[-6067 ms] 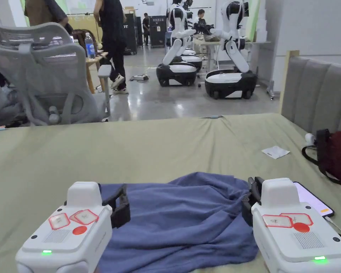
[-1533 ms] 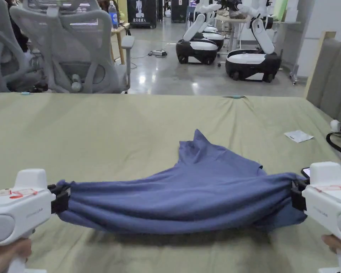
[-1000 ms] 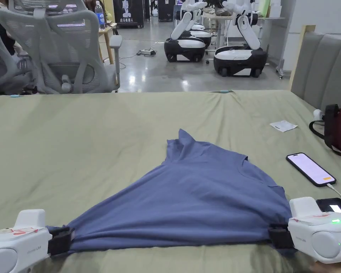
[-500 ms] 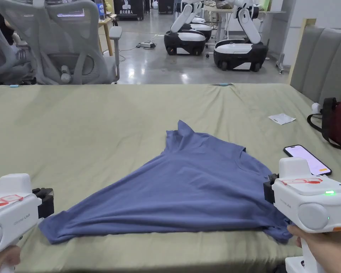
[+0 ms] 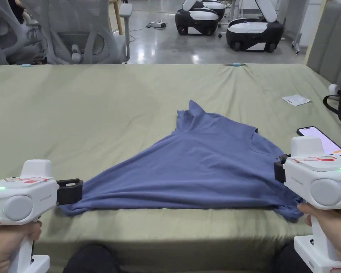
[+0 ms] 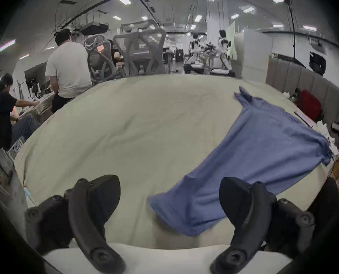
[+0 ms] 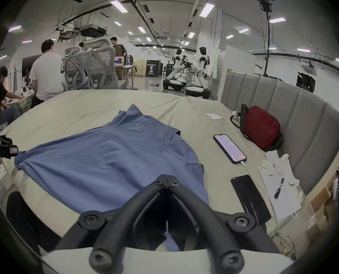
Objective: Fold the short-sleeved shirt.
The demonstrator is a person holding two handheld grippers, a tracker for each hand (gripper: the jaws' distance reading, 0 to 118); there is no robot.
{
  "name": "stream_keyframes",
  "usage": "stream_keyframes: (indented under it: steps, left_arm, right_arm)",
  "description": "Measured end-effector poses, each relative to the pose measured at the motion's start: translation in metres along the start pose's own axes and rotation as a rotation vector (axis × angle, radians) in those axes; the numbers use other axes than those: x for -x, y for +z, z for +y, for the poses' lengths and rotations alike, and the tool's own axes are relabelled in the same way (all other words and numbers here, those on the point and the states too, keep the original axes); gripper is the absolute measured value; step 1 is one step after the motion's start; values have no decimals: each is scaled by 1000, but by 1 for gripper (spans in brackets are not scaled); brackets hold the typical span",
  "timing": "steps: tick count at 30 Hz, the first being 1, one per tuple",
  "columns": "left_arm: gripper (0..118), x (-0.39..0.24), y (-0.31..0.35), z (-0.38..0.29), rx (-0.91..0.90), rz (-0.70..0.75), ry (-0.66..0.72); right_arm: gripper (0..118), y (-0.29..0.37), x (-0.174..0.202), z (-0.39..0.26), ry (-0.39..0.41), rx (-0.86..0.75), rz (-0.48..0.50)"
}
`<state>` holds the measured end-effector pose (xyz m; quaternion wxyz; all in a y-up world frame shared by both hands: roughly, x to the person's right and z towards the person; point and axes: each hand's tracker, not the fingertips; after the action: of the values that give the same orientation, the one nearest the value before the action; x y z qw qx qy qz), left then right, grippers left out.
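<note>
Robotics lab, open-plan hall. Polished concrete floor [image 5: 166, 49]; wheeled white-and-black robots [image 5: 255, 30] parked at far side, more of them upright in the right gripper view [image 7: 201, 74]. Strip lights [image 7: 119, 6] and exposed ceiling ducting overhead. Grey mesh office chairs [image 5: 81, 32] far left. People at workstations [image 7: 46, 74] on the left. In the foreground, a bed with an olive sheet [image 5: 95, 117] and a padded grey headboard [image 7: 283, 104] on the right.

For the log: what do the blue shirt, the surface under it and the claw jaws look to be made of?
Blue shirt: soft matte knit, probably cotton jersey; it drapes limp with fine ripples. Olive sheet: thin woven cloth, matte, lying in shallow creases over what seems padding. Left claw jaws, standing wide apart: black moulded plastic with a dull sheen and screw heads; the exact polymer can't be told.
</note>
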<state>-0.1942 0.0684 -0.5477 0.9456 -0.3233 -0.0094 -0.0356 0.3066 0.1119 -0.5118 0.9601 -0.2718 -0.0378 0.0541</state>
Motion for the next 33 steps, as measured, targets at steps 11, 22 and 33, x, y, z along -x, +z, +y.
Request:
stream_keyframes:
  steps: [11, 22, 33]
  left_arm:
    - [3, -7, -25, -13, 81, -17, 39]
    - [3, -31, -12, 31, 10, -36, 44]
    - [3, -50, -40, 49, 10, -67, 80]
  right_arm:
    - [0, -6, 2, 0, 10, 21, 7]
    - [0, -54, 4, 87, 83, -18, 94]
    - [104, -259, 33, 209, 253, 206, 320]
